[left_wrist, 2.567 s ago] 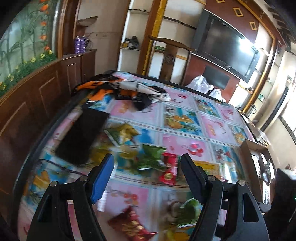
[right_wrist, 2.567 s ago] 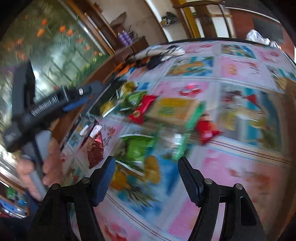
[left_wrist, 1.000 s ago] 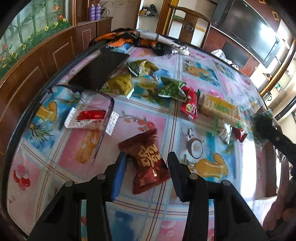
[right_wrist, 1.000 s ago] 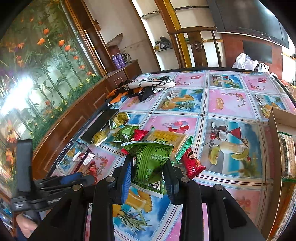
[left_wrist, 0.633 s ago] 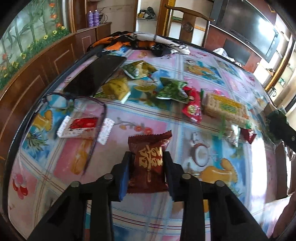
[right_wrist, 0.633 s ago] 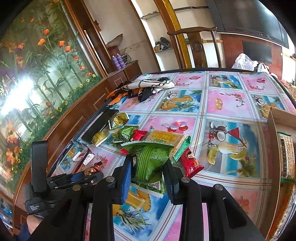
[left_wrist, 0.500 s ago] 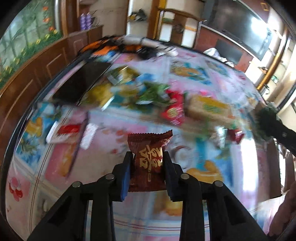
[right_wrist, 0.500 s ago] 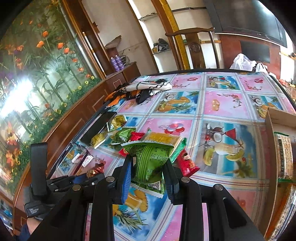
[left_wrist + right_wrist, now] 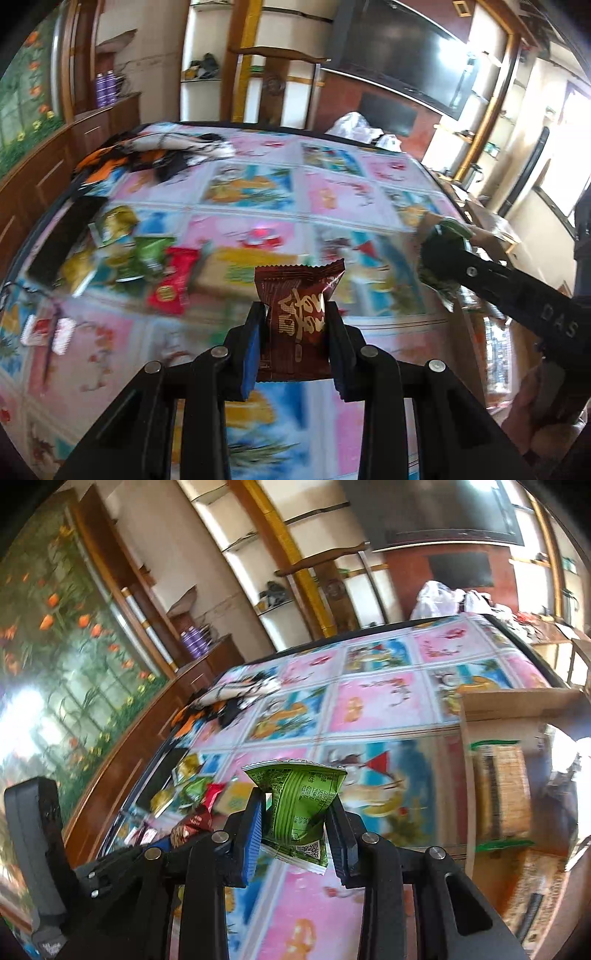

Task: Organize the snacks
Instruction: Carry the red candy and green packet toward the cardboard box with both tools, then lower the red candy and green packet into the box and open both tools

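Two packets are clamped above the table (image 9: 332,192): brown snack (image 9: 297,321) in L gripper (image 9: 293,341), green snack (image 9: 299,808) in R gripper (image 9: 295,834).

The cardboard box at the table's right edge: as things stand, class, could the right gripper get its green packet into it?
Probably yes. The right gripper is shut on the green packet, held above the table. The cardboard box lies open to its right, and nothing visible stands between them.
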### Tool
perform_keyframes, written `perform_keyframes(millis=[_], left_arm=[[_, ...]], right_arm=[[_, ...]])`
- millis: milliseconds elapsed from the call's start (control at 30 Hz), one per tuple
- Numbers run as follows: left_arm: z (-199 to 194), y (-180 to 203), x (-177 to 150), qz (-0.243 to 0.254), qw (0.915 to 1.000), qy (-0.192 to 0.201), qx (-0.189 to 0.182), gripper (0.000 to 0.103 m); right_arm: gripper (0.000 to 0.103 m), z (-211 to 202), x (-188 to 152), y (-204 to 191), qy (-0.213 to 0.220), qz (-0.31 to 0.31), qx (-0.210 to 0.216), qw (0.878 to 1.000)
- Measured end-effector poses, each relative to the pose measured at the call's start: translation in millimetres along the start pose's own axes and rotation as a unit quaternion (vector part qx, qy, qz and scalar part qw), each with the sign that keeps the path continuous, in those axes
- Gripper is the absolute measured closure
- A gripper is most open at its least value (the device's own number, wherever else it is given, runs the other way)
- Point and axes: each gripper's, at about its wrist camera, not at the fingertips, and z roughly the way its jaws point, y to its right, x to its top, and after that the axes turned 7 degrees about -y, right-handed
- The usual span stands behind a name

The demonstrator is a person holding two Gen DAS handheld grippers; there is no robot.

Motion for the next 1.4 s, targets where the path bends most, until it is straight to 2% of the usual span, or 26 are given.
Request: perform_keyframes(millis=[533,800,1033,1167,1400], left_arm=[[18.3,87.0,-11.3,0.067,0.9966,-0.016,-0.045,0.072],[20.7,139.7,-26.2,0.107,0.9906,-0.023,-0.082,0.072],[31.5,185.2,-37.6,0.149,0.9833,-0.023,-0.102,0.072],[42.8,196.1,-40.6,0.156,0.9803,-0.036,-0.116,0.072],[55.6,194.7,-49.6,0.168,0.977,-0.054,-0.12,0.072]], right_arm=[[0.069,-45.3,11.2,75.1,0.042,0.076,-0.019,0.996],[0.069,-74.7,11.6,118.2,0.068,0.117,-0.032,0.99],[0.069,-95.9,8.0,157.5,0.075,0.157,-0.06,0.983],[0.069,-99.8,5.7,175.9,0.069,0.173,-0.085,0.979],[0.069,-102.4,1.1,196.7,0.056,0.2,-0.124,0.97]])
